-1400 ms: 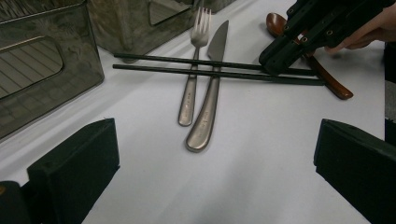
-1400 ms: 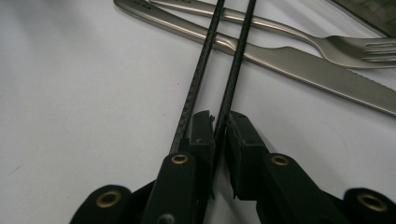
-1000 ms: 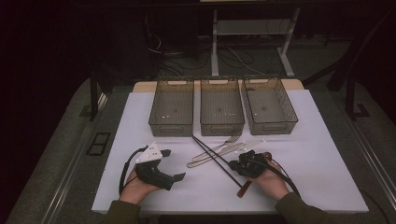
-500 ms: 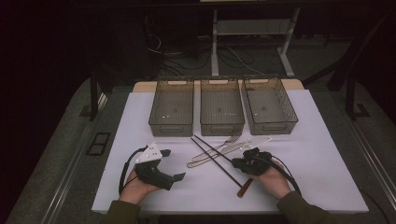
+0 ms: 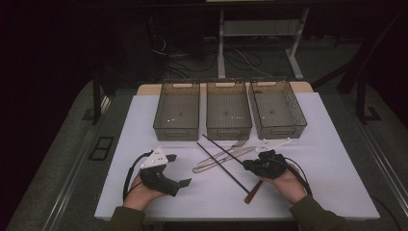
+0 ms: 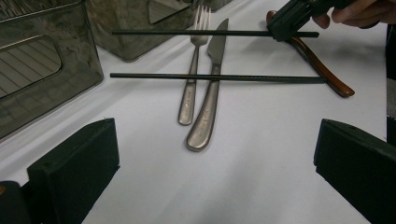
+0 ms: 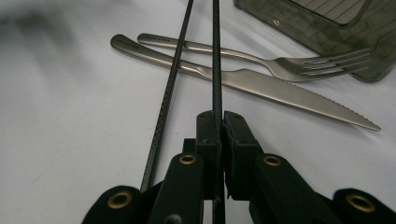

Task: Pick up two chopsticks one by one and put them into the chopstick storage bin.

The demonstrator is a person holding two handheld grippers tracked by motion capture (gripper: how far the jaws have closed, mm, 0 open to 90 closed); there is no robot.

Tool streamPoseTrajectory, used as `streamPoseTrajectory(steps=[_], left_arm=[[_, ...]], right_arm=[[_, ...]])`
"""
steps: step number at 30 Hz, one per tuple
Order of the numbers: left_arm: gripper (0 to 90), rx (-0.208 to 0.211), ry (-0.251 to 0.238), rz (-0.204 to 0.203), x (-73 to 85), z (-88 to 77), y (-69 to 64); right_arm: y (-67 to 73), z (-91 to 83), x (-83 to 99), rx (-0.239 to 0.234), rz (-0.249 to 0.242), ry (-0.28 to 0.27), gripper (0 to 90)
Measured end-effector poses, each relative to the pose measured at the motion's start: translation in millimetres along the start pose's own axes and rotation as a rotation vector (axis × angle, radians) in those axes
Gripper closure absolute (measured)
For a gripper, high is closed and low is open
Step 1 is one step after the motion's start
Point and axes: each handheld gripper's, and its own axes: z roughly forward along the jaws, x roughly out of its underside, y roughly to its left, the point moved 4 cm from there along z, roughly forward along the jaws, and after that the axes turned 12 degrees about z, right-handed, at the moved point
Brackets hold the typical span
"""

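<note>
My right gripper (image 5: 247, 165) (image 7: 223, 116) is shut on a black chopstick (image 5: 223, 149) (image 7: 216, 65), which points toward the bins and is held off the white table (image 5: 332, 159). The second black chopstick (image 5: 221, 166) (image 7: 167, 98) lies flat beside it, across a steel knife (image 5: 219, 162) (image 7: 280, 91) and a steel fork (image 5: 230, 147) (image 7: 289, 63). My left gripper (image 5: 179, 169) (image 6: 217, 128) rests at the front left with its jaws wide open and nothing between them, facing the fork (image 6: 191, 79) and the knife (image 6: 210, 93).
Three smoky plastic bins (image 5: 177, 111) (image 5: 228, 110) (image 5: 278, 109) stand in a row at the back of the table. A brown-handled utensil (image 5: 252, 192) (image 6: 322, 70) lies under my right hand. Beyond the bins are table legs and cables on the floor.
My right gripper has shifted a little to the right and upward with the chopstick in it, and the chopstick's far end has moved toward the bins. The left gripper has kept still.
</note>
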Motion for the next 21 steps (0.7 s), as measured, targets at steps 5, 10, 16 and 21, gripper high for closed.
streamPoseTrajectory(steps=[5, 10, 16, 21], left_arm=[[0.0, 0.001, 0.002, 0.002, 0.7, 0.7, -0.3], [0.0, -0.001, 0.003, 0.016, 2.1, 3.6, -0.2], [0.0, -0.001, 0.003, 0.017, 2.5, 3.9, 1.1], [0.0, -0.003, -0.003, 0.015, 2.2, 3.0, 1.2]], right_arm=[[1.1, -7.6, -1.1, -0.019, 0.001, -0.012, 84.6], [3.0, -14.8, -6.5, -0.029, 0.006, -0.031, 84.6], [4.4, -16.1, -16.3, -0.034, 0.008, -0.039, 84.5], [3.4, -16.8, -26.0, -0.034, 0.016, -0.053, 84.5]])
